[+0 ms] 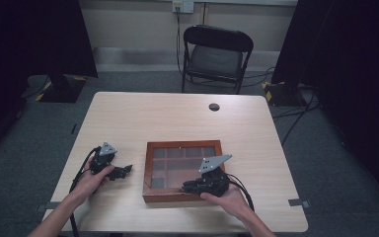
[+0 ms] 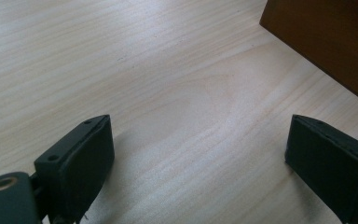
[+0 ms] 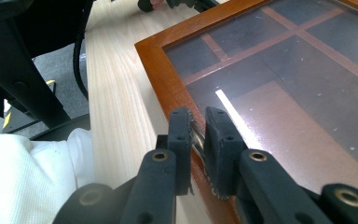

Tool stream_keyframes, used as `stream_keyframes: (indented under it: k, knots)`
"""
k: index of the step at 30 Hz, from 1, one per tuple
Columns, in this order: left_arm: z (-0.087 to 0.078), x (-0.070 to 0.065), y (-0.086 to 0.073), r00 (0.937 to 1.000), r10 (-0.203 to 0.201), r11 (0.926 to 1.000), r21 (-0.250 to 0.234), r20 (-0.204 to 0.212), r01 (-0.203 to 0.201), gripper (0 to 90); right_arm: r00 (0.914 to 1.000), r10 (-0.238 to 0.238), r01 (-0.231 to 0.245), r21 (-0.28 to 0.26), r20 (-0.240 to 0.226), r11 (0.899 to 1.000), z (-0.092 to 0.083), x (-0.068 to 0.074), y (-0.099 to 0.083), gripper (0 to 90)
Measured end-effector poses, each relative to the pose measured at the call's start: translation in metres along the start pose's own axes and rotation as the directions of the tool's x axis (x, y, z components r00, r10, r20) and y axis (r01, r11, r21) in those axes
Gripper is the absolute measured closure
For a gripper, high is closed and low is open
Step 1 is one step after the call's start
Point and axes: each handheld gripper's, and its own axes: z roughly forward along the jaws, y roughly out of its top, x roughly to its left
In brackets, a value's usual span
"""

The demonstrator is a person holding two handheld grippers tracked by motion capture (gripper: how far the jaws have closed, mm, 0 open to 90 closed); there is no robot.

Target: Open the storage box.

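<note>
Right gripper (image 3: 196, 140) clenched on a small metal catch at the near front edge of the glass-lidded box (image 1: 183, 170), lid lying flat beyond it; left gripper (image 2: 200, 163) released, idle beside the box's left side. Pale wood table (image 1: 143, 113); folding chair (image 1: 216, 54) behind.

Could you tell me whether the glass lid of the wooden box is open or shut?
Shut: the glass lid lies flat on the wooden box, no gap visible.

Left gripper (image 1: 123, 171) jaws wide apart (low, level); right gripper (image 3: 198, 135) jaws pinched nearly together.
</note>
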Motion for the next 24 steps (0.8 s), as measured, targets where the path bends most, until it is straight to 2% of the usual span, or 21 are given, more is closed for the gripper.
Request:
stream_keyframes:
  k: [5,7,12,17,24]
  knots:
    - [0.0001,0.0003,0.0002,1.0,0.007,1.0,0.003,0.002,-0.007,6.9,0.9999,-0.007,0.007,0.002,0.01,1.0,0.0004,-0.0013,-0.0002,77.5]
    - [0.0001,0.0005,0.0003,1.0,0.008,1.0,0.003,0.002,-0.008,6.8,0.9999,-0.004,0.004,0.026,0.009,1.0,0.003,-0.003,-0.0023,79.4]
    - [0.0002,0.0006,0.0004,0.9999,0.01,0.9999,0.004,0.003,-0.01,6.7,1.0,-0.008,0.007,0.029,0.007,1.0,0.0038,-0.0032,-0.0025,79.6]
    - [0.0004,0.0005,0.0005,0.9999,0.01,0.9999,0.005,0.003,-0.01,6.4,0.9991,-0.025,0.024,0.027,0.034,0.999,0.0039,0.0013,-0.0028,80.1]
    - [0.0007,0.0005,0.0005,1.0,0.007,1.0,0.005,0.007,-0.007,6.1,0.9987,-0.047,0.047,0.039,0.018,0.998,0.0067,0.0043,0.0005,81.3]
